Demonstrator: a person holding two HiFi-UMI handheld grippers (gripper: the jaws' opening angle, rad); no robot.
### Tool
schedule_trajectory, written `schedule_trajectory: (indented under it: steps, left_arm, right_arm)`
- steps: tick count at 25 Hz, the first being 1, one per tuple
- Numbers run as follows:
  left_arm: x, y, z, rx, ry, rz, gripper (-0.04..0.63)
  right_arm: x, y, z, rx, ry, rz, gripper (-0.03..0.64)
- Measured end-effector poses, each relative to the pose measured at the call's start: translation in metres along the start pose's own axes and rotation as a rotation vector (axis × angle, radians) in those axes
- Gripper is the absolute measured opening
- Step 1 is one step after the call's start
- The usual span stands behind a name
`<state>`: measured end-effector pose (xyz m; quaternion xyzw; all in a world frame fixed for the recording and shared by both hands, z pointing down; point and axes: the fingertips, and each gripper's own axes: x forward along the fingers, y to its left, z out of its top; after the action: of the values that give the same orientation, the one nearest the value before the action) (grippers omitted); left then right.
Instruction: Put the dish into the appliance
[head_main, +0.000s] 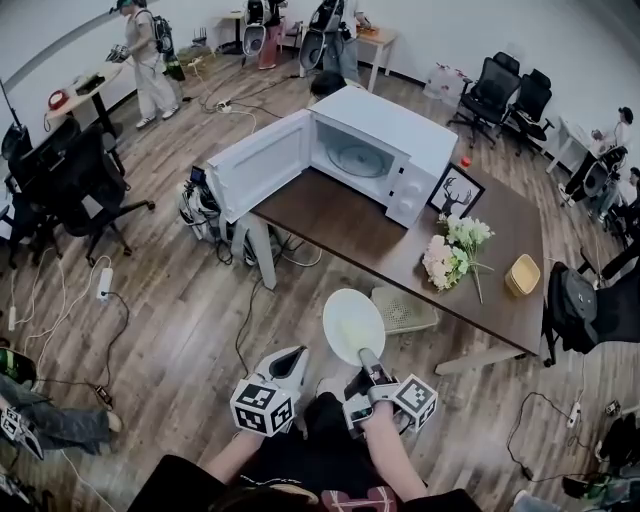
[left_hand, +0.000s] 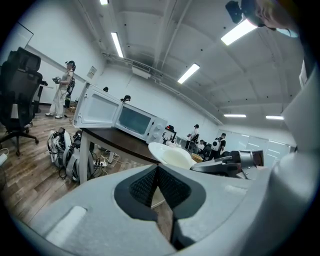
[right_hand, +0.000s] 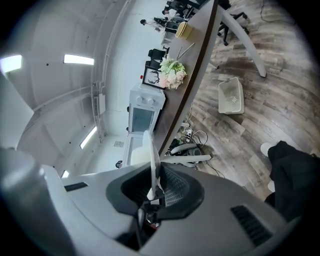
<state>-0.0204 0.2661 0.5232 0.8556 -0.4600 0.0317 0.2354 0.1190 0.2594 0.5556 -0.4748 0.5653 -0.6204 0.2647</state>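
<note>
Pinching the white dish (head_main: 352, 325) by its rim btwn its fingers, R gripper (head_main: 366, 357) holds it short of the tabletop (head_main: 340, 228) w/ open-door microwave (head_main: 400, 130); L gripper (head_main: 294, 357) fingers pressed together, empty.

grey left hand-held gripper (head_main: 295, 353), grey right hand-held gripper (head_main: 363, 356), black ribbed pads (left_hand: 142, 187), black-and-white marker cubes (head_main: 262, 407)

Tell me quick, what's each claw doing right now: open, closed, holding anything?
Left claw: closed, nothing in it.
Right claw: closed on the rim of the white dish.
</note>
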Motion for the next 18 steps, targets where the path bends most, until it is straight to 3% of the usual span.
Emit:
schedule_trajectory:
  steps: [18]
  left_arm:
    - [0.133, 0.012, 0.035, -0.032, -0.038, 0.079, 0.009]
  right_arm:
    - [0.089, 0.011, 0.110, -0.044, 0.087, -0.009, 0.049]
